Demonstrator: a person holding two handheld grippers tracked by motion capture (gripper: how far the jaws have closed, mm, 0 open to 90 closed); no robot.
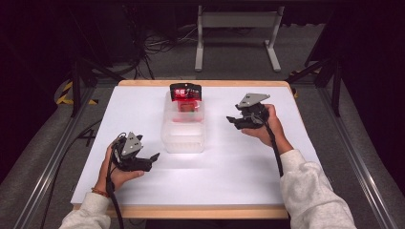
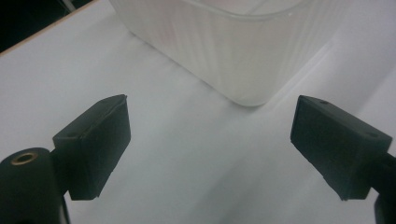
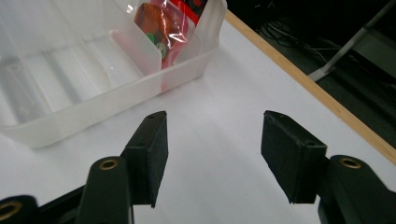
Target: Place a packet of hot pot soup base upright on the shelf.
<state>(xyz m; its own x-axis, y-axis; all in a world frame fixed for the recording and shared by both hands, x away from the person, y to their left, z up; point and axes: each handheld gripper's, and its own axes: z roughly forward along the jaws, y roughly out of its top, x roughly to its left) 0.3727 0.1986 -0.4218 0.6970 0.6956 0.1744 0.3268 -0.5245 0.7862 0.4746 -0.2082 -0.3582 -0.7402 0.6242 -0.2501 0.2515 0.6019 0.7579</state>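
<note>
Container (image 1: pixel 185 131) of translucent plastic sits at the middle of the white desk (image 1: pixel 239 167), long axis running away from the person, divided into compartments. Red packet (image 1: pixel 186 93) stands in the far compartment, its top edge rising above the rim; in the right gripper view the packet (image 3: pixel 161 21) shows clear wrap over red contents, leaning against the divider. Near compartments look bare through the ribbed floor. Left tool (image 1: pixel 154 156) is held low over the desk just left of the container's near corner, apart from it, jaws spread wide with nothing between them; in the left gripper view the left tool (image 2: pixel 210 144) points at the rounded corner of the container (image 2: pixel 233 51). Right tool (image 1: pixel 231 120) is held to the right of the container, level with its far half, jaws likewise parted and empty; its own view has the right tool (image 3: pixel 212 154) over bare desk surface beside the container wall (image 3: pixel 116 102). Both hands wear pale sleeves. Wooden edge borders the desk; cables and a grey stand lie on the floor beyond.
</note>
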